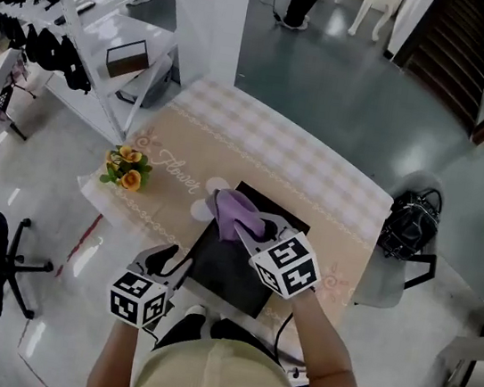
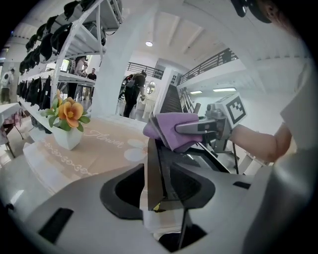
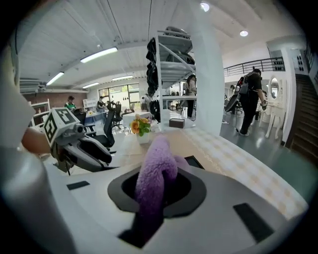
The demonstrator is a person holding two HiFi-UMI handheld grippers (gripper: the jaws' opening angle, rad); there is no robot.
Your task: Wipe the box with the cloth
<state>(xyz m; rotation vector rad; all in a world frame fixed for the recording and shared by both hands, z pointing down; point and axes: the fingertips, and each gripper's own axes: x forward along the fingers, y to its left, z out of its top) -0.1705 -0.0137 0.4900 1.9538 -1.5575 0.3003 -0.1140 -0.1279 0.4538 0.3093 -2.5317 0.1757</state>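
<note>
Two hand-held grippers work on a flat black box [image 1: 232,272] at the centre of the head view. It lies on a beige patterned tablecloth [image 1: 315,190], with a small pot of orange flowers [image 1: 127,169] to its left.

The right gripper [image 1: 255,229], reaching in from the lower right, has its jaws clamped on a purple cloth [image 1: 237,213]. The cloth bulges out of them in a plush fold over the box's upper left corner. Whether the fabric is touching the lid cannot be made out.

The left gripper [image 1: 179,265], at the lower left, has the box's near edge between its jaws. In its own view they appear closed on that thin dark panel.

The cloth looks soft, light and limp, likely to flop and fold rather than push back. The bunched grip deep in the jaws therefore seems the right one, leaving the loose fold as the wiping face.

The box looks stiff, smooth and probably light, so it may slide on the tablecloth under a sideways wipe. Its rim is the natural place to pin it, clear of the top surface that the cloth has to cover.
</note>
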